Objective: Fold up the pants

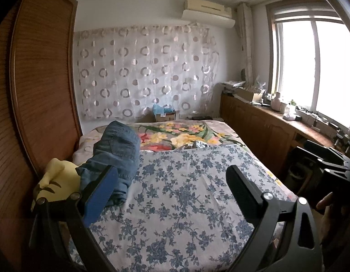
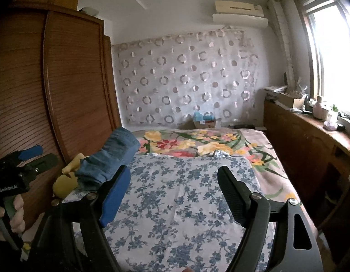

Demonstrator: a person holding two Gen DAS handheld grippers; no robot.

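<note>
Beside the wardrobe [image 1: 39, 90], folded pants [image 1: 117, 151] lie on the bed [image 1: 179, 192]; both hand-held grippers, left [image 1: 170, 190] and right [image 2: 172, 192], spread, empty. Risk: bundle near bed edge may slump, unfold

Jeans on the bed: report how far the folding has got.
Done: the jeans lie in a folded bundle at the bed's wardrobe side, beside a yellow toy. In hand: nothing; both the left hand-held gripper and the right hand-held gripper are open, empty. Left: apparently nothing.
</note>
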